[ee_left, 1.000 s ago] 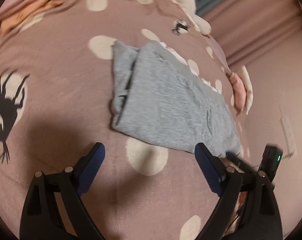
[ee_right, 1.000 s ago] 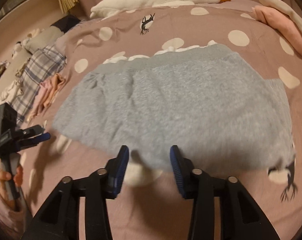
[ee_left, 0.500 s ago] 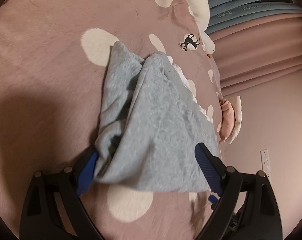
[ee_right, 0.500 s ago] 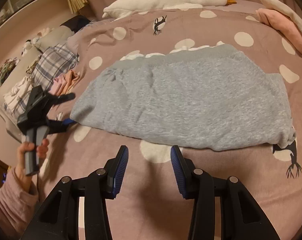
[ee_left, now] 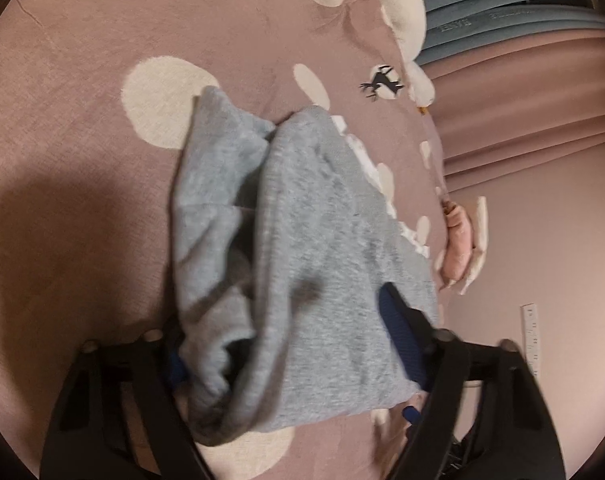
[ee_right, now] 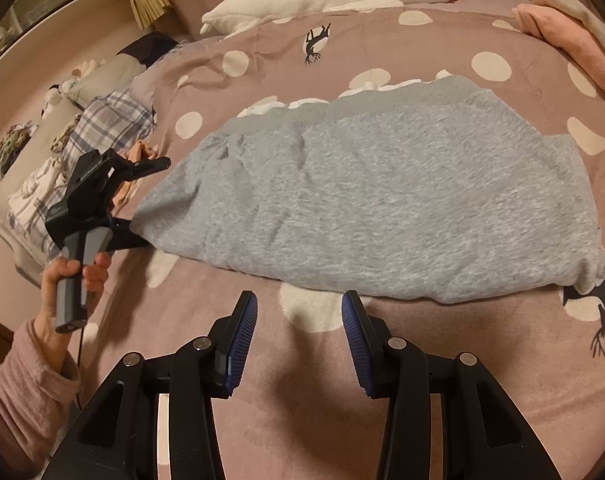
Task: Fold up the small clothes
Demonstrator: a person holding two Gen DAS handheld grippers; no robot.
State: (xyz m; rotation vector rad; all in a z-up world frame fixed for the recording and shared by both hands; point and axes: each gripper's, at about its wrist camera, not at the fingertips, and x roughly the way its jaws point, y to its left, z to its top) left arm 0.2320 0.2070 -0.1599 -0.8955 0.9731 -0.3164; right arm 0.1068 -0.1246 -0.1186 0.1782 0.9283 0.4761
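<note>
The left gripper, a black two-finger tool with blue ribbed pads, now sits at the near end of the folded grey fleece garment, where a second ago it hovered short of it over the mauve bedspread with cream dots. Its jaws have just been closing, and the bunched end of the cloth now lies between them; whether the pads press it cannot be told through the blur. In the right wrist view the same gripper, held in a hand with a pink sleeve, now meets the garment's left edge, having stood apart from it before.
</note>
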